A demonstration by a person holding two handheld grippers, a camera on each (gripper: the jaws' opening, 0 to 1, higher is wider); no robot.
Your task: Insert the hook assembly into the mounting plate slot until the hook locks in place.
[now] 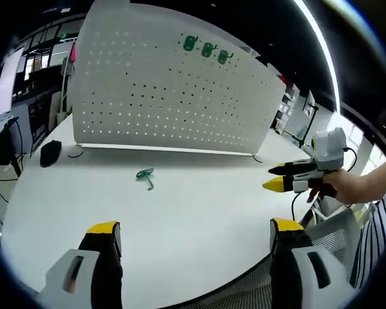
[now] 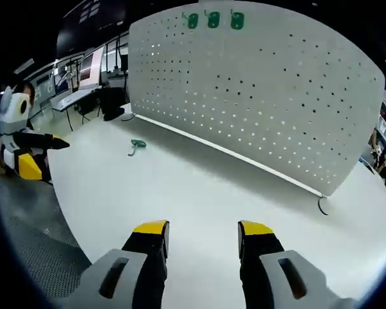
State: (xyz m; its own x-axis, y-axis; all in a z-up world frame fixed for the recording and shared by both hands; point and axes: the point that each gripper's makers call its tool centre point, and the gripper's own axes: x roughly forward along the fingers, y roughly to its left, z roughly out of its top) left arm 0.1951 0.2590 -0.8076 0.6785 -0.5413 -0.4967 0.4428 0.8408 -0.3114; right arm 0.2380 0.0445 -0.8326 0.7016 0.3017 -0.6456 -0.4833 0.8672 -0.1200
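A green hook (image 1: pixel 145 176) lies loose on the white table, in front of the upright white pegboard (image 1: pixel 167 96). Three green hooks (image 1: pixel 206 49) hang side by side near the board's top edge. My left gripper (image 1: pixel 196 233) stands open over the near table edge, well short of the loose hook. The right gripper (image 1: pixel 276 177) comes in from the right, held by a hand, jaws close together. In the right gripper view, the loose hook (image 2: pixel 137 146) lies far ahead to the left, the hung hooks (image 2: pixel 213 20) sit high on the pegboard (image 2: pixel 257 90), and my right gripper (image 2: pixel 199 228) is open with nothing in it.
A black mouse-like object (image 1: pixel 50 152) rests on the table at the far left. The table edge (image 1: pixel 244 280) runs close under my left jaws, with mesh chair backs beyond it. Desks and monitors (image 2: pixel 83 77) stand behind. The left gripper (image 2: pixel 26 151) shows at the left edge.
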